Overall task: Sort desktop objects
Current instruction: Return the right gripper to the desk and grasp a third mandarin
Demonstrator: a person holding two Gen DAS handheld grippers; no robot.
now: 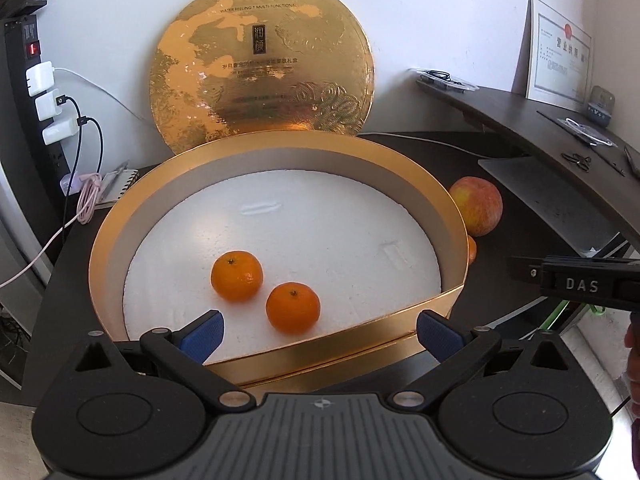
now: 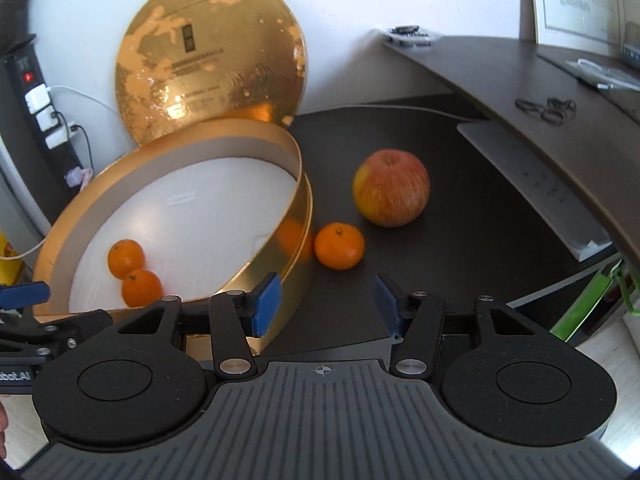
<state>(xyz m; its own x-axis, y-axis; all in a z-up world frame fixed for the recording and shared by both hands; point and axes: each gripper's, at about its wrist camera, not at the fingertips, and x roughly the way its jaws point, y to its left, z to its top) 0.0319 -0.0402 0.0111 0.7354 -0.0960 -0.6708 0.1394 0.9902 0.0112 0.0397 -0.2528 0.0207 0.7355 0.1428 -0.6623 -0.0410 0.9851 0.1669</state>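
Since 2 mandarins (image 1: 237, 276) (image 1: 293, 307) already sit on the white foam liner (image 1: 320, 216) inside the round gold gift box (image 1: 256, 148), that box reads as the collection bin for the fruit. Its lid (image 1: 262, 64) is propped upright against the wall behind it, printed face outward, which keeps the opening clear for drops from above.

Still outside, on the dark desk (image 2: 460, 208): 1 mandarin (image 2: 339, 245) just beside the box wall, its reflection showing in the gold, and a red-yellow apple (image 2: 391, 187) near it, further back and to the right.

Right gripper (image 2: 326, 304): jaws apart, nothing between the blue pads, aimed down at the desk in front of the loose mandarin. My read is that fruit is the next pick.

Left gripper (image 1: 320, 332): jaws wide apart, empty, hovering over the box's near rim, 1 pad inside the rim line and 1 outside. Probably just parked, or placed to steady the box.

Orientation: the fruit is roughly round, so no real long axis. Stem ends on all 3 mandarins face up, tipped slightly toward camera; the apple's stem dimple faces up too. Box axis is vertical, opening upward.

Grasp direction on the loose mandarin looks unconstrained, though the box wall crowds its left side.
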